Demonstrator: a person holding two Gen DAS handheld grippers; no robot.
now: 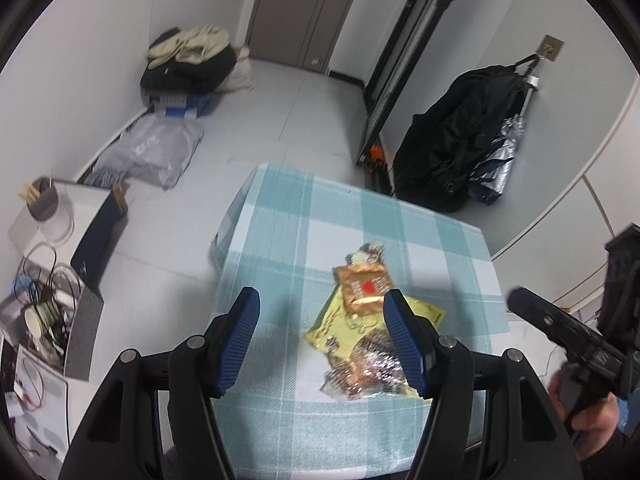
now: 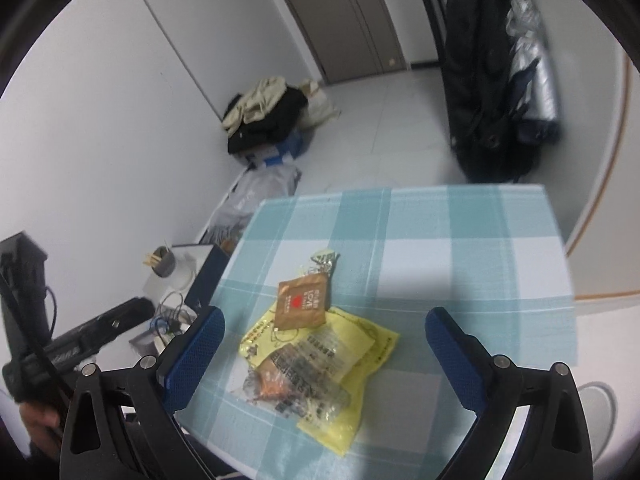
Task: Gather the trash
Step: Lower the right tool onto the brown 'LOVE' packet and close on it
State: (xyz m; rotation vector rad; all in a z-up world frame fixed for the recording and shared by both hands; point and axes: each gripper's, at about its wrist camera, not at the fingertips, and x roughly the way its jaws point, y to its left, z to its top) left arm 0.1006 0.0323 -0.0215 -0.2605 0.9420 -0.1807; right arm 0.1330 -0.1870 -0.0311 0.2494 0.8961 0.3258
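Observation:
A small heap of trash lies on the table with the teal checked cloth (image 1: pixel 280 220). It holds a brown packet (image 1: pixel 362 290) with a red heart, a yellow wrapper (image 1: pixel 336 326), a clear crinkled wrapper (image 1: pixel 366 368) and a small pale wrapper (image 1: pixel 370 252). My left gripper (image 1: pixel 322 340) hovers open above the heap's left side, with nothing between its blue pads. In the right wrist view the brown packet (image 2: pixel 300 306), the yellow wrapper (image 2: pixel 366 344) and the clear wrapper (image 2: pixel 296 384) lie below my right gripper (image 2: pixel 324 354). It is wide open and off the trash.
Left of the table stand a grey cup of sticks (image 1: pixel 42 202) on a white box and a bin of cables (image 1: pixel 48 320). A pile of clothes (image 1: pixel 188 60) and a plastic bag (image 1: pixel 156 148) lie by the far wall. A black bag (image 1: pixel 452 140) hangs at the right.

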